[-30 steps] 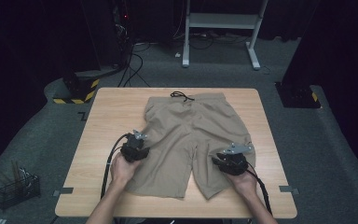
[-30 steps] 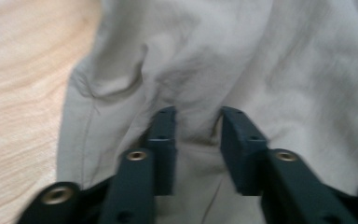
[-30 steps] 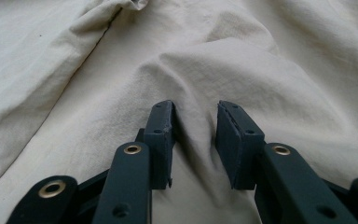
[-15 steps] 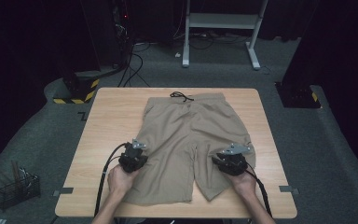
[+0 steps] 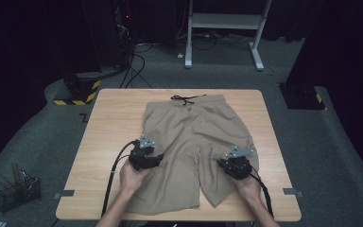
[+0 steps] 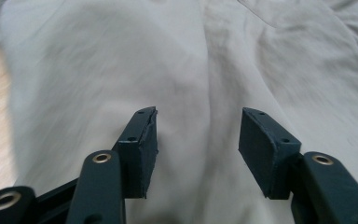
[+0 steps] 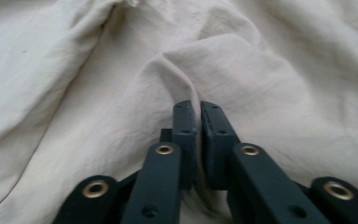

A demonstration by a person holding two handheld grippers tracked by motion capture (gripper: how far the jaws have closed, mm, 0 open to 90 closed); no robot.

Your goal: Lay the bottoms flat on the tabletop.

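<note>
Dark floor and cables ring our wooden counter (image 5: pixel 104 123), where the khaki shorts (image 5: pixel 194 137) lie spread flat, waistband away from us. Our left claw (image 6: pixel 198 135) has just been opening and now hovers over the left leg holding nothing. Our right claw (image 7: pixel 199 121) has just closed, pinching a ridge of the right leg's cloth, likely ready to lift or fold.

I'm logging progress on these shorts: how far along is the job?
Done: the shorts lie spread flat on the table. In hand: the right gripper pinches a fold of one leg; the left gripper, jaws just opened, holds nothing. Left: no fold is made yet.
</note>
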